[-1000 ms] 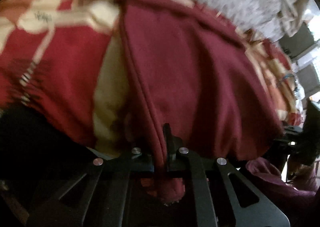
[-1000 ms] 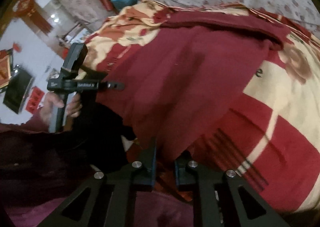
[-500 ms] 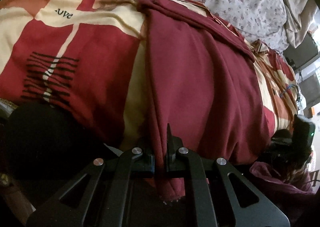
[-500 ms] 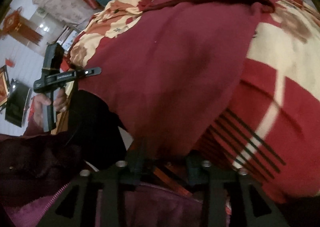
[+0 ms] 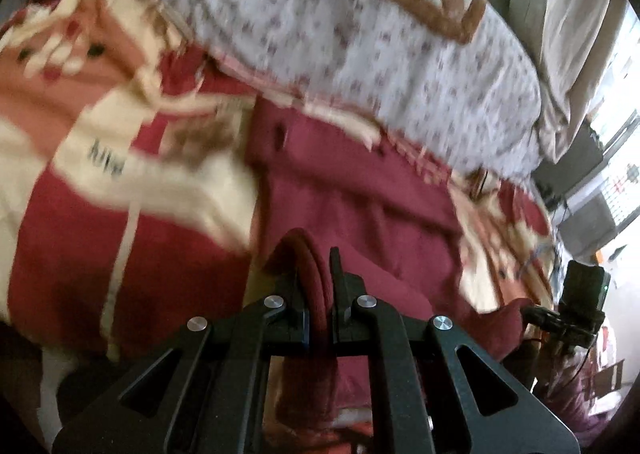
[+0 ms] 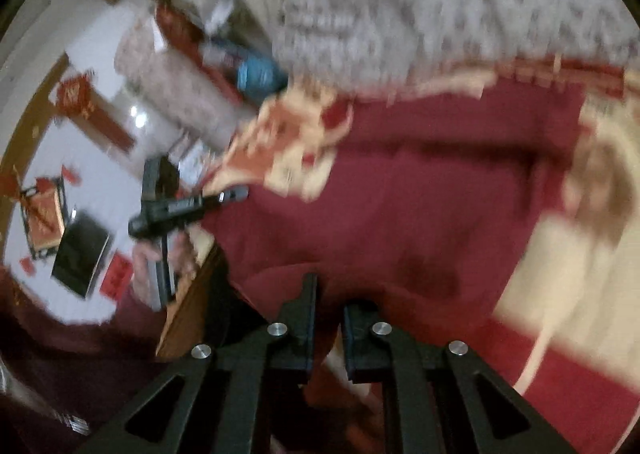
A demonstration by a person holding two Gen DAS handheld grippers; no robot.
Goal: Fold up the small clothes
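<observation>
At 6 o'clock in both wrist views, left gripper [image 5: 318, 286] and right gripper [image 6: 329, 308] each pinch a near corner of the maroon garment [image 6: 420, 190], which lies on the blanket [image 5: 80, 234]. Risk: thin bite, so uneven carrying could slip a corner and skew the fold.

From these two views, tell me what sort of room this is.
Most likely a bedroom at home. The maroon garment lies on a bed's red and cream blanket, with a floral quilt behind it. Red wall decorations in the right wrist view suggest a lived-in house.
</observation>
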